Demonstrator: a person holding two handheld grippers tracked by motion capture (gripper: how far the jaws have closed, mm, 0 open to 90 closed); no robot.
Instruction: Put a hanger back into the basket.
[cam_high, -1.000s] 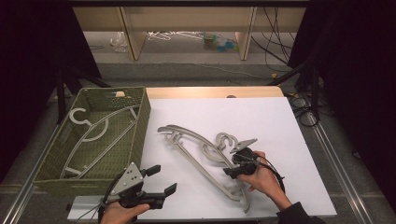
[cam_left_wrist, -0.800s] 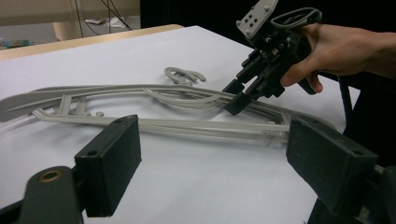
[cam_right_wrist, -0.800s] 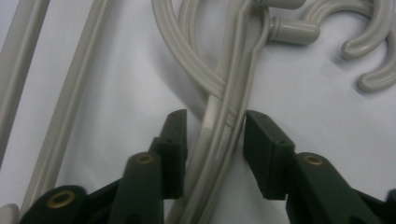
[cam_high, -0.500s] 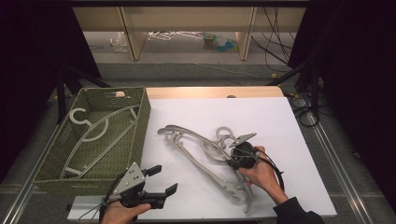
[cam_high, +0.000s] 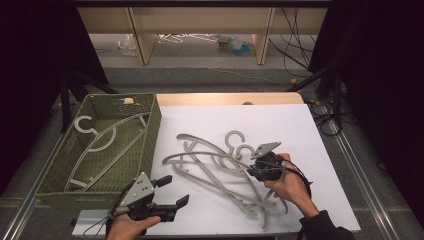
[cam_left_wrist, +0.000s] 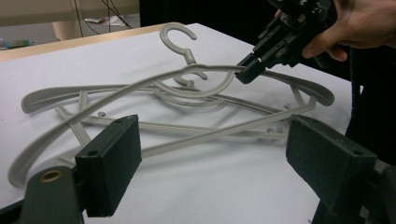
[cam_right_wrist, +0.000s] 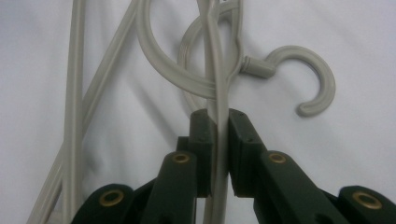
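My right tongs (cam_high: 256, 169) have just been closing and are now clenched on the thin arm of a grey hanger (cam_right_wrist: 217, 93), which runs straight between the pads. That hanger lies on top of a tangle of other hangers (cam_high: 210, 167) on the white desk (cam_high: 300, 125), their hooks overlapping just beside my grip. My left tongs (cam_high: 172, 191) hang wide open near the desk's front edge, holding nothing. The green basket (cam_high: 150, 130) at the left holds one more hanger (cam_high: 100, 140).
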